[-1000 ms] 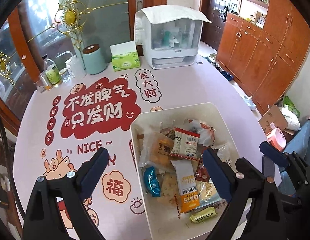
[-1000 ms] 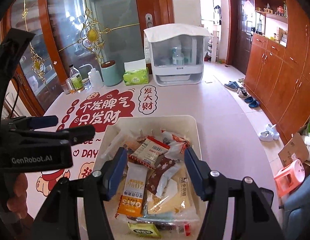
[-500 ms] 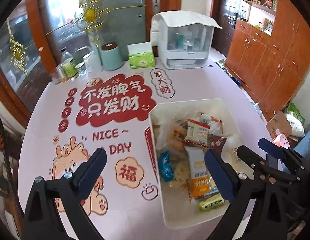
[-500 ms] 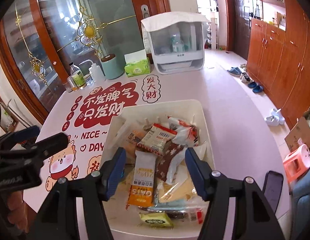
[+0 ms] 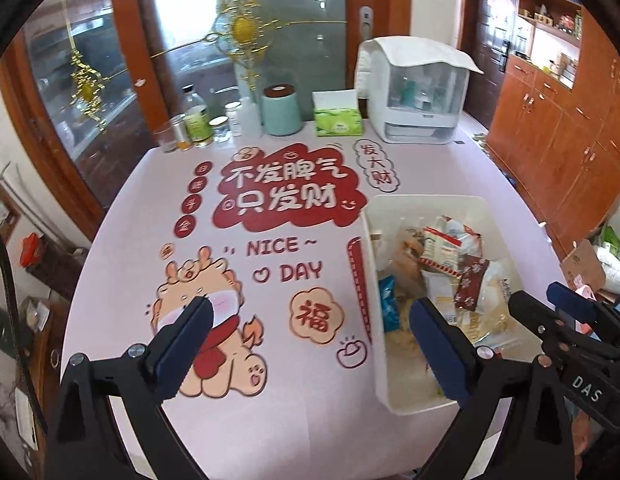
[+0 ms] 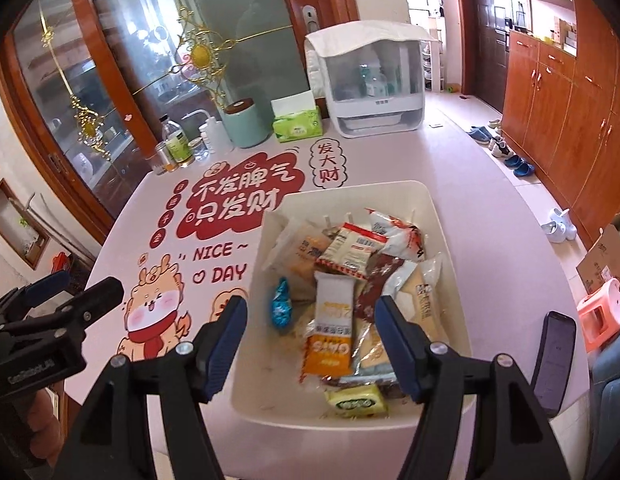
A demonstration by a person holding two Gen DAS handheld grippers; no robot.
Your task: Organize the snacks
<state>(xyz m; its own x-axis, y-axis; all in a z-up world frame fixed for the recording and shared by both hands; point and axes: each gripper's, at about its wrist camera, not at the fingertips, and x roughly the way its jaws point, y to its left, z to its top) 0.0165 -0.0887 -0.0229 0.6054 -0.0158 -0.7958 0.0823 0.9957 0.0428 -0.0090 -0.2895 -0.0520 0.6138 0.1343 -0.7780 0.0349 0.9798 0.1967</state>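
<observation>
Here one white bin [image 6: 437, 216] holds roughly a dozen snack packets [image 6: 329, 332]; both grippers, left gripper [image 5: 310, 344] and right gripper [image 6: 310, 340], gape empty, the right's jaws just widening; a phone [image 6: 553, 364] lies beside the bin.

A pink surface [image 6: 489, 264] printed with red lettering and a cartoon animal [image 6: 154, 320] is carrying a row of things along its far edge. A white cabinet with a clear front [image 6: 369, 80] is standing at the right of that row, a green tissue box [image 6: 298, 126] is sitting just beside it, and a mint canister with a brown lid [image 6: 246, 124] is standing next to the box. Bottles and jars [image 6: 178, 148] are clustering at the left. A dark phone [image 6: 553, 364] is lying at the near right edge. Shoes [image 6: 509, 156] are lying on the floor by wooden cupboards [image 6: 569, 100].
</observation>
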